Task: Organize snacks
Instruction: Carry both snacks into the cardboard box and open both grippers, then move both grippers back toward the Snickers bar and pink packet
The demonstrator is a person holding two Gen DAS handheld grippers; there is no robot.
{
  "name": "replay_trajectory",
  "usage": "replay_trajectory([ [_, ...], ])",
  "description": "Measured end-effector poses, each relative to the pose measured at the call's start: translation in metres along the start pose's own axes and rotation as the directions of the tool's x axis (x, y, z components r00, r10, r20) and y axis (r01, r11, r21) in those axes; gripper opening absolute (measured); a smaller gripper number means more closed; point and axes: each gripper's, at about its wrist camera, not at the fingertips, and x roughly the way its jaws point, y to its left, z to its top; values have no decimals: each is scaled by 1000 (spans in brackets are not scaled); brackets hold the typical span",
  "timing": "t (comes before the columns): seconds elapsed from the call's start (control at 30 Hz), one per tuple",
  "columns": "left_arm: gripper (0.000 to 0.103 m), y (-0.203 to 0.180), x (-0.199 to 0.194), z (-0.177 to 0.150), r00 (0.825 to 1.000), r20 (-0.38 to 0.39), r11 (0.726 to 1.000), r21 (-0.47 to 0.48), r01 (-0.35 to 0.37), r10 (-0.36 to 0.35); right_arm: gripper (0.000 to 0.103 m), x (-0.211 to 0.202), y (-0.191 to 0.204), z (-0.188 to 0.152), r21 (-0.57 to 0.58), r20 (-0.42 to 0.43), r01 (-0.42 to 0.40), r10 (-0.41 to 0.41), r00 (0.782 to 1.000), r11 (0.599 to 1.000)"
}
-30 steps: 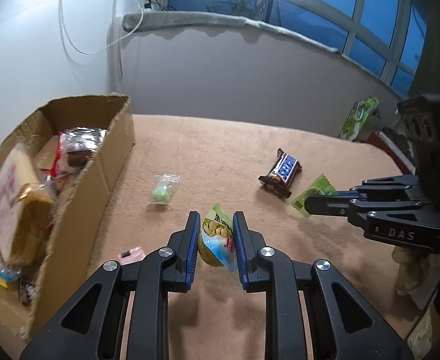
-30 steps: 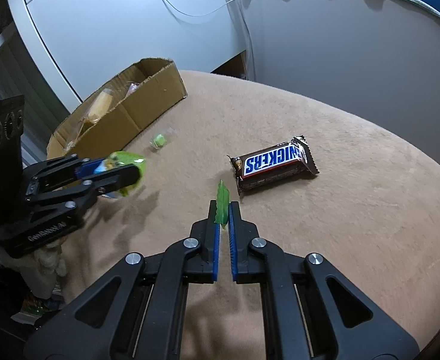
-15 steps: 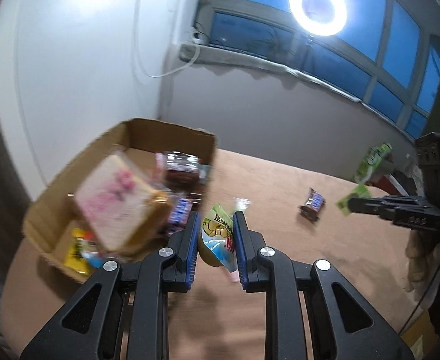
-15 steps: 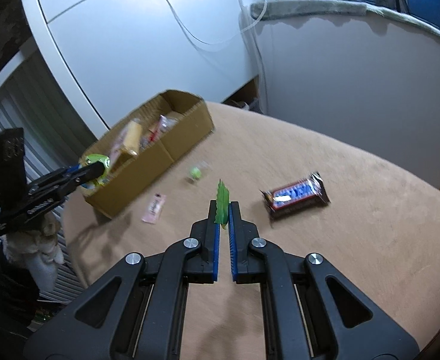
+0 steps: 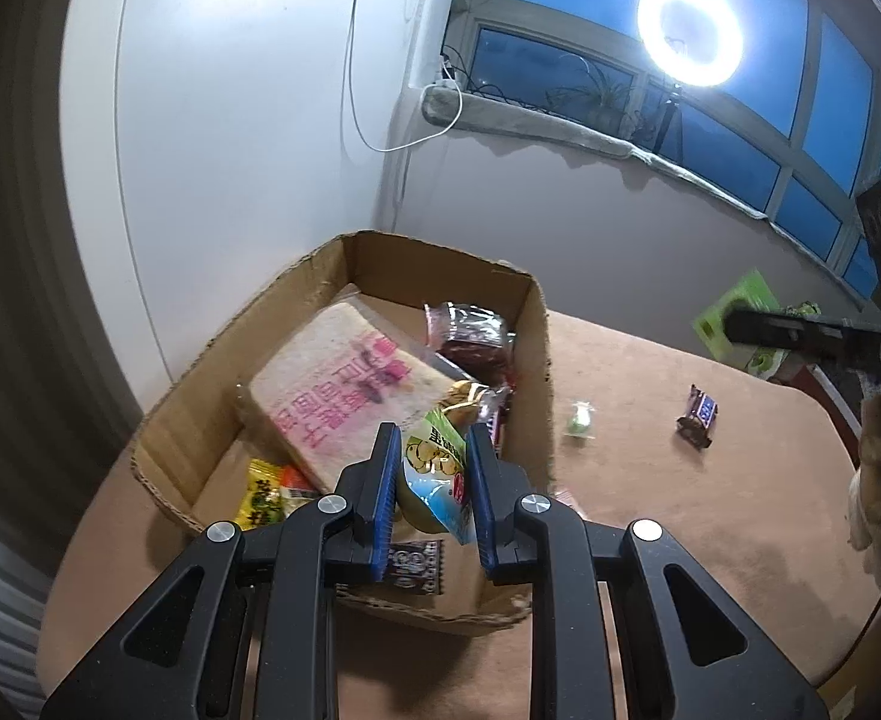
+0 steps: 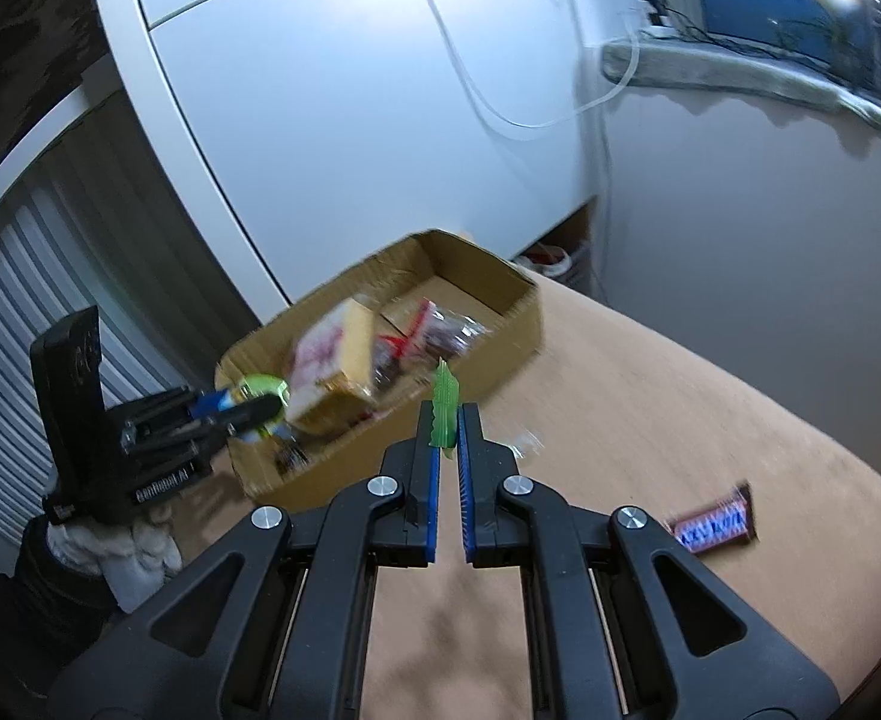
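Two tools hold snacks near the box

The right tool (image 6: 448,420) pinches a thin green packet (image 6: 444,405) that sticks up between its blue fingers (image 6: 428,492). On the left side, the left tool (image 6: 245,408) grips a round green and blue snack bag (image 6: 260,391) just over the near end of the cardboard box (image 6: 488,354). The box sits on the brown table (image 6: 710,420) and has a big pale bread pack (image 6: 338,360) and other snacks inside. A blurry chocolate bar (image 6: 713,522) lies on the table to the right, well apart from the box.
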Motion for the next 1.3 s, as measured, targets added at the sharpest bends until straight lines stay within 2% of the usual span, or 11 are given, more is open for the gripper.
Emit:
replay_trajectory([
  [0.23,20,6,2,-1,1000,-3,1000,17,-12,12,5,41,19,26,-20,-23,-35,34,999,999],
  [0.53,20,7,5,-1,1000,-14,1000,15,-10,10,5,85,29,41,-25,-82,-66,64,995,998],
  [0.87,22,9,6,0,1000,-28,1000,5,1,0,7,101,43,43,-66,-112,-67,59,992,996],
  [0.9,27,8,7,0,999,-33,1000,6,0,0,11,101,44,44,-68,-114,-67,59,992,995],
  [0.93,37,8,7,1,999,-32,1000,3,-4,4,29,101,44,44,-70,-116,-66,58,992,995],
  [0.97,43,7,6,1,999,-32,1000,-3,-7,7,55,99,45,44,-74,-110,-60,52,993,995],
  [1.0,49,6,5,2,1000,-29,1000,-7,-5,5,65,97,46,44,-78,-99,-55,47,994,995],
  [1.03,49,6,4,3,1000,-22,1000,-10,-7,7,72,93,46,44,-83,-80,-47,40,996,995],
  [1.2,49,4,-3,2,1000,-5,1000,-18,-7,7,72,77,42,45,-84,-46,-27,23,999,996],
  [1.3,49,1,-7,1,1000,5,1000,-18,0,0,76,66,35,42,-82,-32,3,-6,999,997],
])
